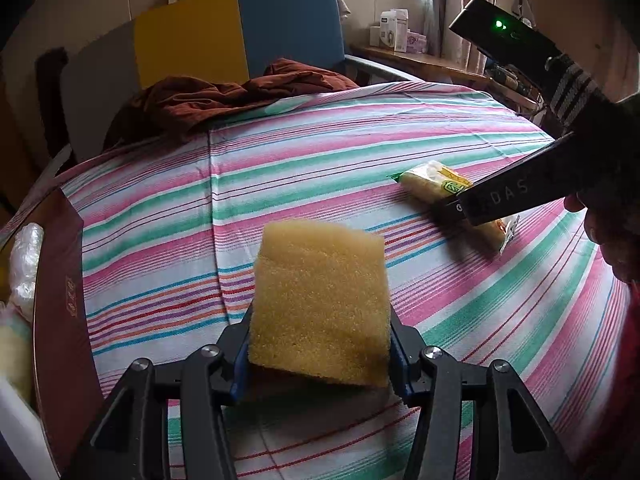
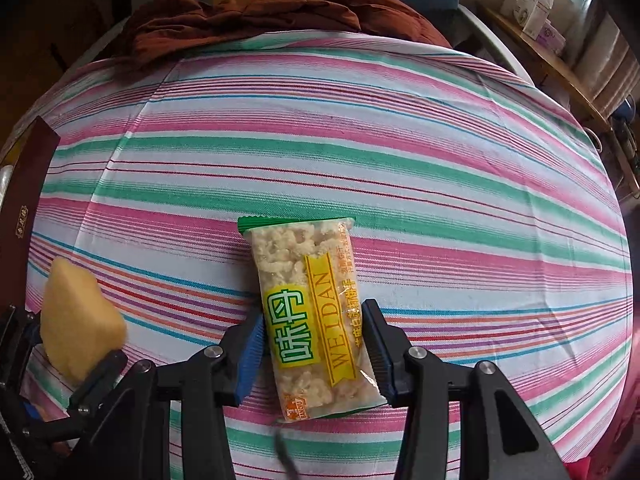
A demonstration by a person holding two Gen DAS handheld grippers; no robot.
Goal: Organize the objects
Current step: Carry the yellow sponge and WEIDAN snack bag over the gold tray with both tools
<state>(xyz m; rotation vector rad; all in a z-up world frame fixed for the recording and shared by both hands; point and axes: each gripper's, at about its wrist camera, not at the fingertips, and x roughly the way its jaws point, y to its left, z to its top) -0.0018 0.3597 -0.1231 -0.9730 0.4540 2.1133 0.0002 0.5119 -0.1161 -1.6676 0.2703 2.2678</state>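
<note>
Left tool (image 1: 320,344) gripping sponge (image 1: 320,300), right tool (image 2: 316,354) clamping snack packet (image 2: 312,320), striped cloth (image 2: 360,140), brown blanket (image 1: 224,96) behind

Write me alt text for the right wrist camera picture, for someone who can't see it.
The right gripper grips a clear plastic snack packet with a yellow and green label lying on a pink, green and white striped cloth. At lower left, the left gripper holds a yellow foam sponge block above the cloth. A crumpled rust-brown fabric lies at the far edge.
</note>
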